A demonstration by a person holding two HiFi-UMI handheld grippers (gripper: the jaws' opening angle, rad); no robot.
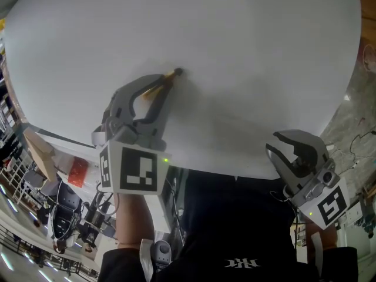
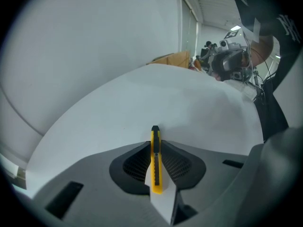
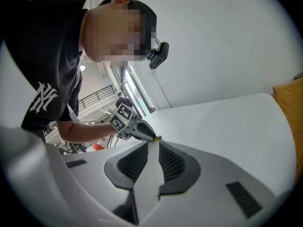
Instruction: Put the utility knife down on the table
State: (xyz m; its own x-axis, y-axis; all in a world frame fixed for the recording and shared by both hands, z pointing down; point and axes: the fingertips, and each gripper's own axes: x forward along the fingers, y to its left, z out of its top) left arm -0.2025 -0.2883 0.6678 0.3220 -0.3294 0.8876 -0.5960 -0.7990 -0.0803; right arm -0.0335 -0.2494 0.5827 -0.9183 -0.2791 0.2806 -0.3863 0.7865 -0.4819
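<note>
A yellow utility knife (image 1: 157,89) with a black tip is clamped between the jaws of my left gripper (image 1: 168,80), which is shut on it. Its tip points away from me, at or just above the white table (image 1: 247,46). In the left gripper view the knife (image 2: 156,161) stands edge-on between the black pads (image 2: 137,164), its tip past them. My right gripper (image 1: 274,143) hangs at the table's near right edge, shut and holding nothing. The right gripper view shows its jaws (image 3: 152,144) closed, with the left gripper (image 3: 140,130) and the knife's tip (image 3: 157,138) beyond.
The round white table (image 2: 142,103) carries nothing else in view. A brown cardboard box (image 2: 173,59) sits past its far edge in the left gripper view. Shelves, boxes and equipment (image 1: 53,198) stand on the floor at the lower left.
</note>
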